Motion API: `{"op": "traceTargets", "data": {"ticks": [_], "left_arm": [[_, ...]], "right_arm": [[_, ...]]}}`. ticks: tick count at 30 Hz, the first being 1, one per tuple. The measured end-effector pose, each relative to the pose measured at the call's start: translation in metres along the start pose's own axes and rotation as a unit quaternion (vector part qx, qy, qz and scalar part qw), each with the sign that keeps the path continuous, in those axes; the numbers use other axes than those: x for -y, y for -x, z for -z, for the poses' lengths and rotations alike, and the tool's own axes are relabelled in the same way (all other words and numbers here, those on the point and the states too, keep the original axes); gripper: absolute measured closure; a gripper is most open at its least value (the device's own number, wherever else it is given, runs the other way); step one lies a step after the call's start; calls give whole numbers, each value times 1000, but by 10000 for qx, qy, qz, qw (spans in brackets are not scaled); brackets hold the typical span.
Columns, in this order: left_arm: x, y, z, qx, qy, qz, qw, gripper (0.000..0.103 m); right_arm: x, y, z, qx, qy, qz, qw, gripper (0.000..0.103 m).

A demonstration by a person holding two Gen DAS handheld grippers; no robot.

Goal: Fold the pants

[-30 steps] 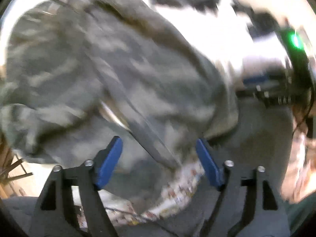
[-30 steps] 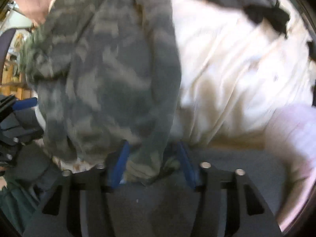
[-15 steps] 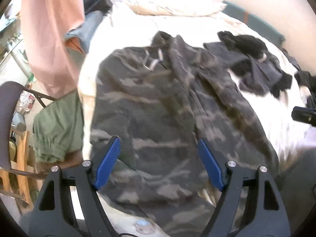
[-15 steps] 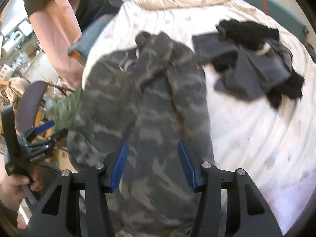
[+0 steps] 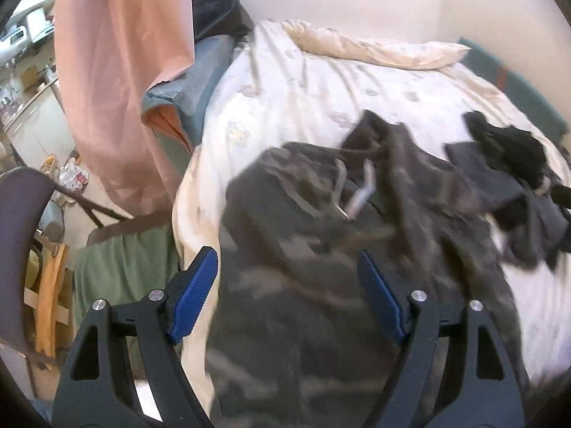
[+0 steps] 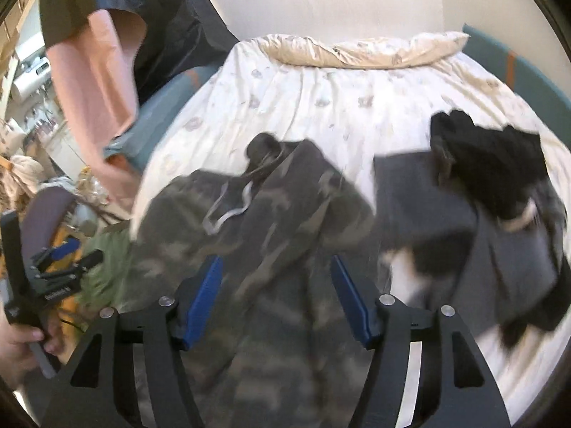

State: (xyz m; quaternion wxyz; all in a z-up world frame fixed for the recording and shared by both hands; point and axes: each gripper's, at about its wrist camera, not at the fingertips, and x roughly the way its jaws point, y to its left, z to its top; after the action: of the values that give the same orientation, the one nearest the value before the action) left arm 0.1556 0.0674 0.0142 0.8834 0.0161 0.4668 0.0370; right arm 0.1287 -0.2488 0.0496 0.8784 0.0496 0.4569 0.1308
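Camouflage pants (image 5: pixel 321 256) lie spread on the bed, waistband and grey drawstring (image 6: pixel 228 210) at the far end, legs running toward me. They also show in the right wrist view (image 6: pixel 285 249). My left gripper (image 5: pixel 289 292) is open and empty above the near part of the pants. My right gripper (image 6: pixel 276 296) is open and empty above the pants too. The left gripper, held in a hand, shows at the left edge of the right wrist view (image 6: pixel 53 271).
The bed has a white patterned sheet (image 6: pixel 321 100) with a cream duvet (image 6: pixel 357 53) at the far end. A pile of dark clothes (image 6: pixel 481 196) lies right of the pants. Pink cloth (image 5: pixel 117 71), a chair (image 5: pixel 18 232) and green cloth (image 5: pixel 117 278) are left of the bed.
One second ago the right gripper held a pants leg close up; it has let go. Both grippers have pulled back and up, and the pants now lie on the bed.
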Motion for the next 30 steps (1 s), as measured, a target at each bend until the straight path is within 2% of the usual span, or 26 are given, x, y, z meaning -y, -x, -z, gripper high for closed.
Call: {"op": "traceTargets", "data": {"ticks": [8,12,16,18,19,20,21,22,23,25,27,30], "left_arm": [[-2,-118,-56,-269,-315,-147,9990,25],[-17,-163,-72,-469,-78,-231,9986,25],[-31,-202,-79,-710,106,-297,9970,25],[-38,-221,-77,-988,319,-77,9946,25],[-39,-229,-73,-1092,410,22,9932,27],[-39,-232,-70,-1120,485,71,9925,36],[-38,-234,-67,-1145,568,209,9916,45],[-37,-235,-67,-1186,599,289,9907,68],[-35,-235,-66,-1235,603,333,9900,96],[-34,-229,-68,-1230,617,515,9891,100],[-34,-206,-66,-969,514,527,9926,100],[-39,-172,-50,-840,359,613,9939,100]], "right_arm": [[39,-150,-77,-476,590,366,9965,37],[43,-216,-110,-605,959,758,9907,37],[66,-286,-133,-940,461,789,9914,37],[74,-317,-131,-1331,116,603,9892,37],[73,-329,-127,-1491,75,556,9872,43],[69,-334,-122,-1597,98,483,9859,72],[63,-334,-118,-1653,210,491,9848,91],[57,-327,-115,-1599,381,557,9848,97],[53,-315,-113,-1484,482,481,9866,98],[50,-280,-113,-1135,583,456,9908,98],[55,-234,-113,-732,544,473,9947,98],[76,-173,-89,-722,239,480,9959,99]]}}
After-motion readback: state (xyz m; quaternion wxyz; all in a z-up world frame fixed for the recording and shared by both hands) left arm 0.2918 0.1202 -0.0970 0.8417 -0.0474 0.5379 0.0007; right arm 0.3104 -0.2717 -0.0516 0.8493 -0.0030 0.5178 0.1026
